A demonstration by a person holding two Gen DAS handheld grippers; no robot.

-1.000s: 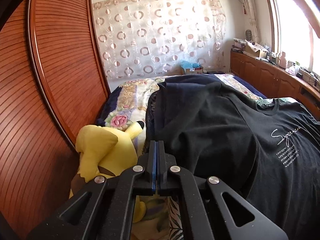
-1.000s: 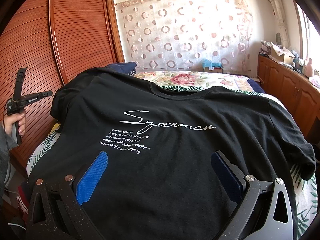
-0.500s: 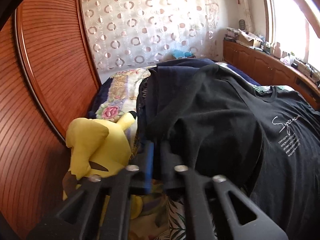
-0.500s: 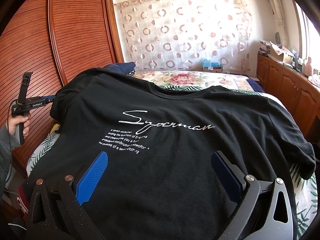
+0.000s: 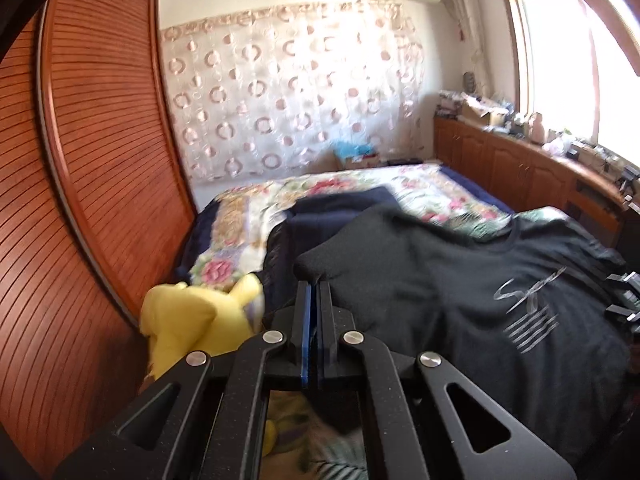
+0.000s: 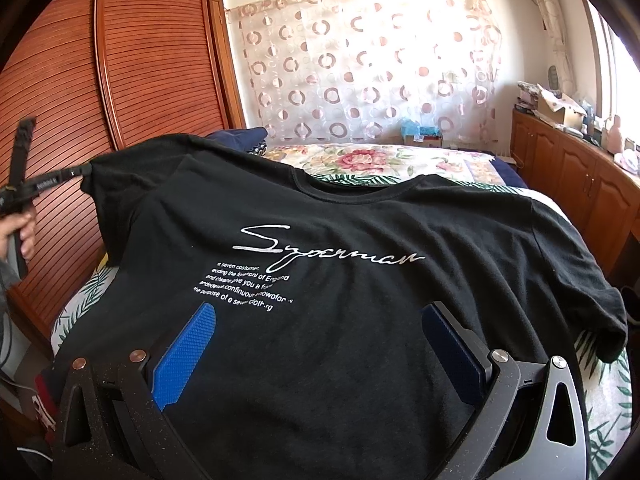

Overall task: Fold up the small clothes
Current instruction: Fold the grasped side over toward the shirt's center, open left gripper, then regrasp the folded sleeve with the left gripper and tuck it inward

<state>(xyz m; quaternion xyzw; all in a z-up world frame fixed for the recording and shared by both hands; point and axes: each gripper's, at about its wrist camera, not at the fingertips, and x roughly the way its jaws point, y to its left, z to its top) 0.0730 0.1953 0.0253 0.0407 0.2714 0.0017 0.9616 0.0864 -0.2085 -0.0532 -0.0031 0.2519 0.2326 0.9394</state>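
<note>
Bed [image 6: 420, 164] — floral cover, running ahead of both jaws. T-shirt [image 6: 340, 280] — black, white script on the chest, spread front-up on the bed, lying between and beyond the right jaws. Plush [image 5: 192, 320] — yellow, just left of the left jaws. Right gripper [image 6: 316, 344] — jaws spread wide, nothing clasped. Left gripper [image 5: 313, 300] — jaws clenched on the t-shirt's sleeve edge, lifting it.

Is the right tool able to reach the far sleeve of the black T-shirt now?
Probably yes: the right tool is open above the black T-shirt, and nothing lies between it and that sleeve.
</note>
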